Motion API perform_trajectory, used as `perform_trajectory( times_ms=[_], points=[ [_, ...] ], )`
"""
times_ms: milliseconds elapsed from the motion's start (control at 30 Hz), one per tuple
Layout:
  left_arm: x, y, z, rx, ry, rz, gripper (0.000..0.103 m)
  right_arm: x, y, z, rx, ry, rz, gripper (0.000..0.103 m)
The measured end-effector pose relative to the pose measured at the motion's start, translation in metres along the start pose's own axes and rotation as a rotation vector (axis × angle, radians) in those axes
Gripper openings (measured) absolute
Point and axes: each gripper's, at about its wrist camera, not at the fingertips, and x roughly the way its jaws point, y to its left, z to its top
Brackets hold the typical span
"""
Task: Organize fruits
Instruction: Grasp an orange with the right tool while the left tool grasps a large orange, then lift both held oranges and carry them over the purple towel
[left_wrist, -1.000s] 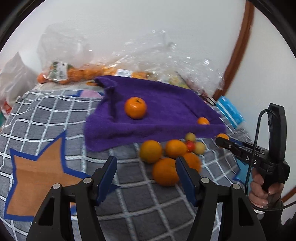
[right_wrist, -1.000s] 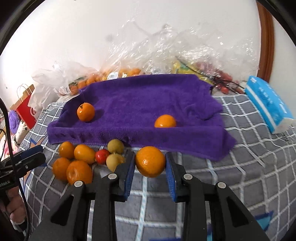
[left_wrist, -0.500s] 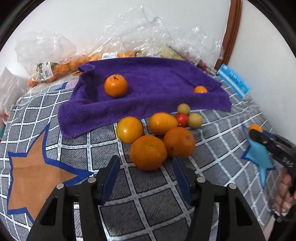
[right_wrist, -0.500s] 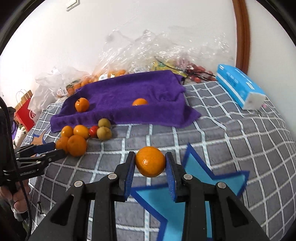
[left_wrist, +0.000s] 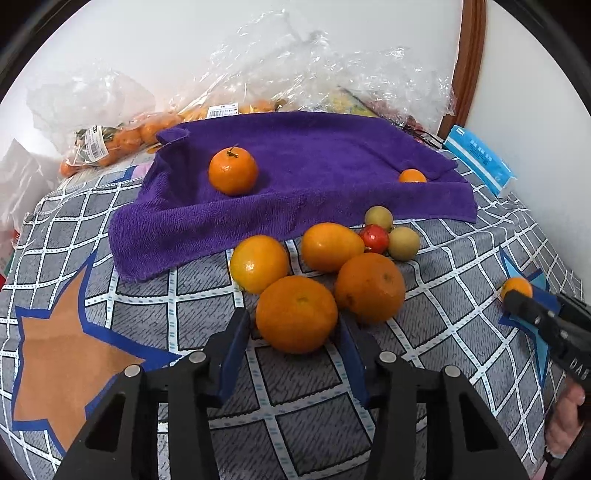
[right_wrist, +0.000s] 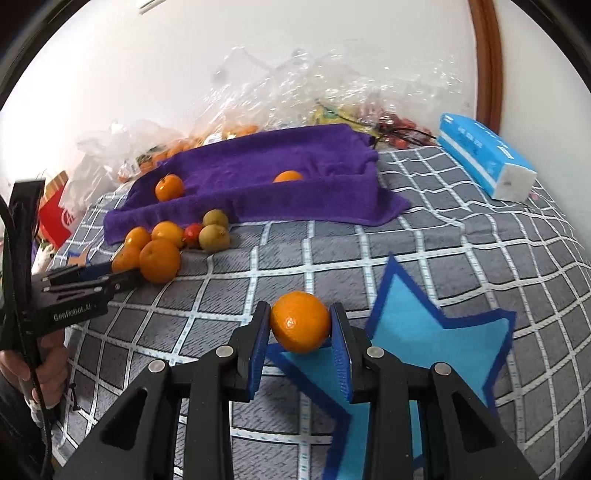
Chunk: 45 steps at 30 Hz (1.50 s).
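Left wrist view: the left gripper (left_wrist: 291, 339) straddles the nearest orange (left_wrist: 296, 314) of the pile — jaws have just been closing, not yet pressing.

Right wrist view: the right gripper (right_wrist: 300, 338) clamps a small orange (right_wrist: 300, 322) just above the blue star patch (right_wrist: 413, 339).

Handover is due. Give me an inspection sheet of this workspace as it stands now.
Surface: grey checked cloth with an orange star and a blue star.
Job's things: two oranges on the purple towel; a fruit cluster in front of it.
Clutter: plastic bags, blue tissue pack.
Grippers: left gripper, jaws just closing, flanks the nearest orange, contact unclear; right gripper clamps a small orange over the blue star.
Cables: black cable at the left handle.
Surroundings: white wall, brown wooden trim.
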Motion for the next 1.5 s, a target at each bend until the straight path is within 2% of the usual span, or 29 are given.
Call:
perform_trajectory(
  times_ms=[500,533,567,600,667,800,1000,1200,1300,1400,1500],
  points=[
    [0.002,0.001,0.000,-0.021,-0.002,-0.017,0.046,0.001,-0.002,0.000,0.004,-0.006,0.044,0.032],
    [0.001,0.003,0.000,-0.026,-0.004,-0.026,0.046,0.002,-0.002,0.000,0.006,-0.003,0.048,0.032],
    [0.000,0.005,0.000,-0.035,-0.012,-0.048,0.042,0.002,-0.002,0.000,0.007,-0.003,0.056,0.032],
    [-0.003,0.008,-0.001,-0.049,-0.030,-0.114,0.040,0.001,-0.003,0.000,0.008,-0.005,0.064,0.032],
    [-0.008,0.010,-0.003,-0.062,-0.049,-0.165,0.040,0.001,-0.003,0.000,0.010,-0.010,0.072,0.032],
    [-0.014,0.005,-0.004,-0.050,-0.081,-0.158,0.040,0.000,-0.003,0.000,0.009,-0.012,0.088,0.032],
    [-0.022,0.011,-0.005,-0.084,-0.135,-0.156,0.040,-0.003,-0.004,-0.001,0.018,-0.029,0.084,0.032],
    [-0.036,0.016,-0.005,-0.095,-0.202,-0.139,0.040,-0.009,-0.003,0.002,0.012,-0.057,0.044,0.032],
    [-0.044,0.018,-0.001,-0.109,-0.188,-0.126,0.040,-0.019,0.002,0.016,-0.021,-0.081,0.045,0.032],
    [-0.062,0.018,0.009,-0.108,-0.211,-0.145,0.040,-0.030,0.008,0.037,-0.049,-0.125,0.031,0.032],
    [-0.076,0.014,0.025,-0.082,-0.235,-0.114,0.040,-0.036,0.013,0.060,-0.075,-0.175,0.024,0.032]
  ],
)
